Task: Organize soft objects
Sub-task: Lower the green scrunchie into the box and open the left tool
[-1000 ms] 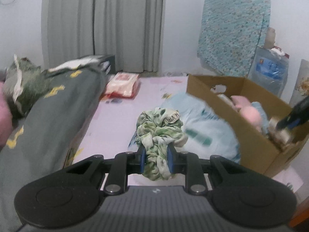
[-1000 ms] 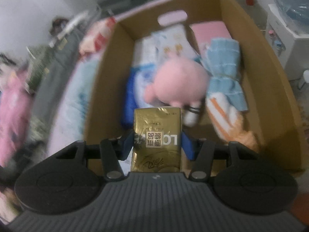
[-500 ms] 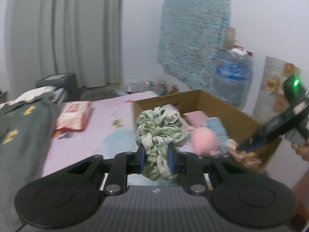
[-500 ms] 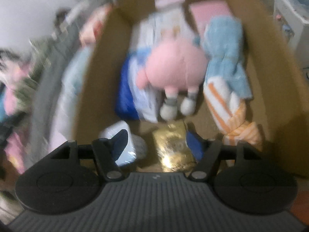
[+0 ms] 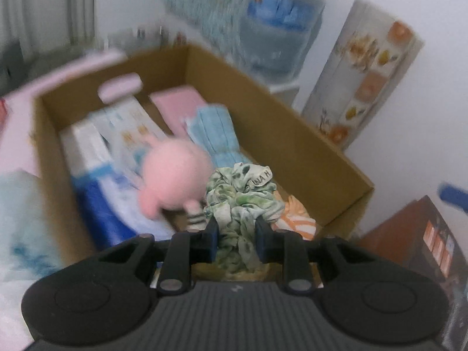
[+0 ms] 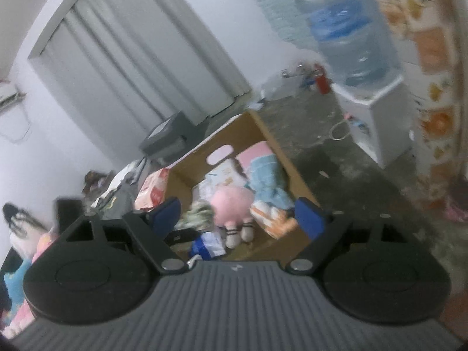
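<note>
Box [image 5: 292,134] on bed w/ curtain [image 6: 140,67] behind; left gripper [image 5: 236,231] pinching scrunchie [image 5: 242,201], right gripper [image 6: 238,219] spread.

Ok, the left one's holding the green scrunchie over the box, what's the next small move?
Probably lower it a little and open: the left hand-held gripper is shut on the scrunchie over the cardboard box, beside the pink plush toy.

Right tongs [image 6: 238,219] gape empty — above the cardboard box [image 6: 280,152], pink plush [image 6: 232,201] inside.

Green-white mottled scrunchie [image 5: 241,201], pink plush [image 5: 172,172], brown cardboard box [image 5: 292,128]
</note>
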Tool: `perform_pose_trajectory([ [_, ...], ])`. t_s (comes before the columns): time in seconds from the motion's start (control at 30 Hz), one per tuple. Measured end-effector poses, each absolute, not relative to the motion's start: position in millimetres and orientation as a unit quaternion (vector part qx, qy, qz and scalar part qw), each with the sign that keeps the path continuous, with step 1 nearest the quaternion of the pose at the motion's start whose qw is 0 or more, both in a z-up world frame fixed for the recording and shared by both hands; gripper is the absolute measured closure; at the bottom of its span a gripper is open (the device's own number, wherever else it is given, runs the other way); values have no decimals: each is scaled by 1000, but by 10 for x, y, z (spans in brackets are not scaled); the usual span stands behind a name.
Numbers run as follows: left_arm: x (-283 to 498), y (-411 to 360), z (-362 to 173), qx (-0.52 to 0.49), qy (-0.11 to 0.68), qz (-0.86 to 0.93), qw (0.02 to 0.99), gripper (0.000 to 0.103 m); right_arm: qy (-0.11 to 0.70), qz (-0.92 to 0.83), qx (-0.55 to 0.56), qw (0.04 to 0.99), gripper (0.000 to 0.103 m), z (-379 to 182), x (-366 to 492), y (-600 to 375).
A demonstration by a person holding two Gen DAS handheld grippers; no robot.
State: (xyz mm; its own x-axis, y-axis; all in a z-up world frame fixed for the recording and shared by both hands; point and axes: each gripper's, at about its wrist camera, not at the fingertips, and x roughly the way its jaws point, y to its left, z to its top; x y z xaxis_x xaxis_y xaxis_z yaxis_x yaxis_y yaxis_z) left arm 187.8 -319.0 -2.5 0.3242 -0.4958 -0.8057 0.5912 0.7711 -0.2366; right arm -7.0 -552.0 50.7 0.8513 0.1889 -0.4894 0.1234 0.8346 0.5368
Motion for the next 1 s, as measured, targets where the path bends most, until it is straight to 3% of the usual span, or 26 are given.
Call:
perform_pose_trajectory([
  [0.23,1935,-3378,-337,4,508,-354,785,48,242,-32,337,909,14,108,-501,-5573],
  [0.4,1787,-2927,-4,-40,461,-369,806,36,265,-51,376,887,14,-267,-587,-5526],
  [0.57,1546,-2198,397,-67,395,-352,846,15,274,-39,352,894,13,-271,-527,-5285],
  [0.67,1358,-1720,532,-73,362,-303,878,4,275,-24,314,909,2,-162,-456,-5035],
  [0.8,1007,-1107,541,-56,330,-194,922,0,288,4,244,926,1,-5,-291,-4597],
  [1.0,630,-597,274,-27,344,-71,936,0,307,50,131,941,1,143,-9,-3787],
])
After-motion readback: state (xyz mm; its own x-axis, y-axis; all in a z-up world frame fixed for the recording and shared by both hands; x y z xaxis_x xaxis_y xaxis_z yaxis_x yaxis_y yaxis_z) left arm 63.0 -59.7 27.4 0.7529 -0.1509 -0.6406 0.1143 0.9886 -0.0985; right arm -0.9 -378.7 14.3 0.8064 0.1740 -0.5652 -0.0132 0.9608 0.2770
